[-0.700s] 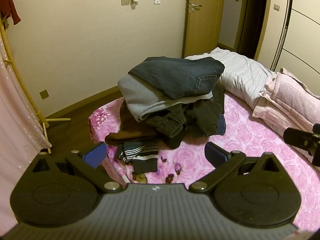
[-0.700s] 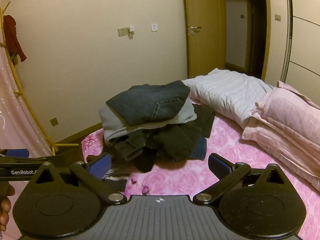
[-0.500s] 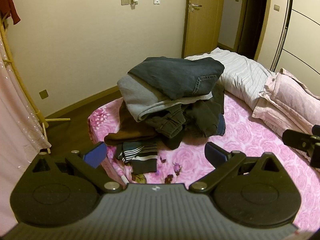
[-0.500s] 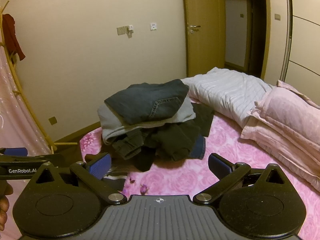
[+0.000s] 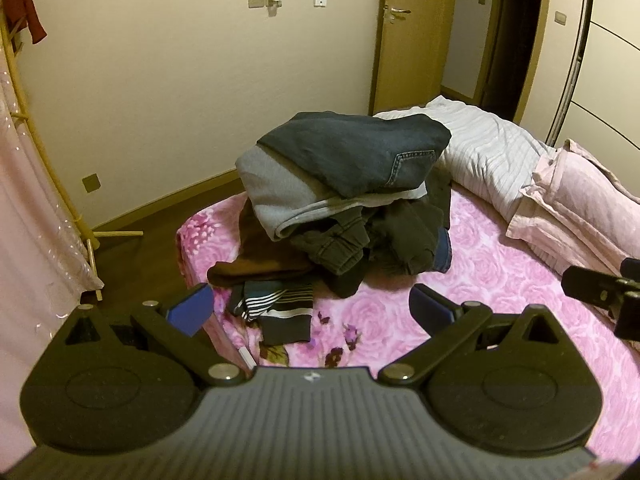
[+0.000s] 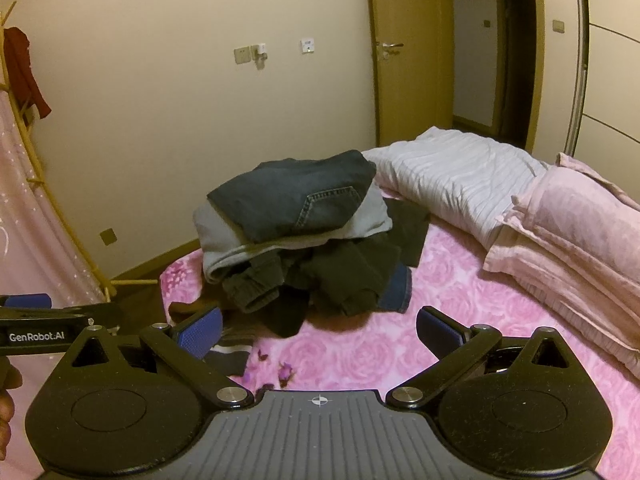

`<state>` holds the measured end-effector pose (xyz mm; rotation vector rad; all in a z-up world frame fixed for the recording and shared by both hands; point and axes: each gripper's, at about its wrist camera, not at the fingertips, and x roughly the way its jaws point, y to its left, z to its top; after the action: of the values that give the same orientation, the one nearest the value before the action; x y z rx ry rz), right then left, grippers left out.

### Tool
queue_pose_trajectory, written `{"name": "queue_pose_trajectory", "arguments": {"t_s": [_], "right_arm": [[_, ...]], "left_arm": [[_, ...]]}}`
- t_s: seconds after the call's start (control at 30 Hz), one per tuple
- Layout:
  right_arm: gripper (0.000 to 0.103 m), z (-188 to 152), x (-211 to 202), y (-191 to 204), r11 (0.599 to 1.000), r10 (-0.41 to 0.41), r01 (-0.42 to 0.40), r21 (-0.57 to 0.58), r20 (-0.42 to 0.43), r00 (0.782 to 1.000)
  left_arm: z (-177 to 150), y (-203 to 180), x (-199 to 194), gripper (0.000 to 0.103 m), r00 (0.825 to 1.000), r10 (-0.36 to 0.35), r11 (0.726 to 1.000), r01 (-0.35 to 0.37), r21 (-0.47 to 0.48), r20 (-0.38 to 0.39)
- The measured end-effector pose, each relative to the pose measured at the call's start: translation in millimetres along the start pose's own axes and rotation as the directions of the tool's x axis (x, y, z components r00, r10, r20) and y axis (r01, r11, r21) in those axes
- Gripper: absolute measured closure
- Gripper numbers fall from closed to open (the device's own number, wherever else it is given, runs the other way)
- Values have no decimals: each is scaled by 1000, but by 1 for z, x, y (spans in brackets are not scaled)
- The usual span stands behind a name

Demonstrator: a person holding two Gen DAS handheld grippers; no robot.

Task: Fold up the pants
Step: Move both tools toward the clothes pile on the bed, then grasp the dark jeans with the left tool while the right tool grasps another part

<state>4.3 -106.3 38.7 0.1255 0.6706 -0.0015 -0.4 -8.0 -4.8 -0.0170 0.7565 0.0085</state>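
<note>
A heap of clothes sits on the pink rose-print bed (image 5: 500, 252) (image 6: 360, 356). Dark blue jeans (image 5: 352, 152) (image 6: 292, 200) lie on top of the heap, over a grey garment (image 5: 276, 196) (image 6: 224, 248) and dark trousers (image 5: 340, 248) (image 6: 344, 280). A striped dark piece (image 5: 280, 304) lies in front of the heap. My left gripper (image 5: 310, 312) hovers open, short of the heap, nothing between its fingers. My right gripper (image 6: 318, 330) is open too, short of the heap above the sheet. Each gripper shows at the edge of the other's view.
A white striped duvet (image 5: 492, 156) (image 6: 452, 176) and pink pillows (image 5: 576, 204) (image 6: 568, 232) lie at the right of the bed. A wooden rack (image 5: 48, 168) with pink fabric stands at the left. Wood floor (image 5: 140, 256), a wall and a door (image 5: 404, 36) lie behind.
The right wrist view has risen and pulled back a little, so the heap sits lower in it. The left wrist view is almost unchanged. Both grippers stay open.
</note>
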Motion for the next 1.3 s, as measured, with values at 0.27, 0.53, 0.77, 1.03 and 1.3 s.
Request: {"name": "queue_pose_trajectory", "arguments": {"t_s": [0.27, 0.53, 0.77, 1.03, 1.3], "right_arm": [[2, -1, 2, -17, 999, 34, -34, -38, 1, 999], [2, 8, 16, -23, 990, 65, -58, -127, 57, 996], [2, 30, 64, -17, 974, 57, -37, -225, 82, 995], [2, 63, 186, 18, 914, -22, 34, -404, 34, 999], [2, 90, 323, 50, 768, -90, 36, -640, -52, 995]], "left_arm": [[-10, -8, -7, 1, 1000, 28, 998, -28, -52, 2], [-4, 5, -1, 1, 997, 67, 997, -66, -39, 38], [33, 21, 60, 1, 998, 27, 983, -36, 180, 51], [100, 57, 203, 1, 996, -84, 902, 61, 428, 36], [155, 65, 341, 6, 973, -228, 698, 176, 694, -17]]}}
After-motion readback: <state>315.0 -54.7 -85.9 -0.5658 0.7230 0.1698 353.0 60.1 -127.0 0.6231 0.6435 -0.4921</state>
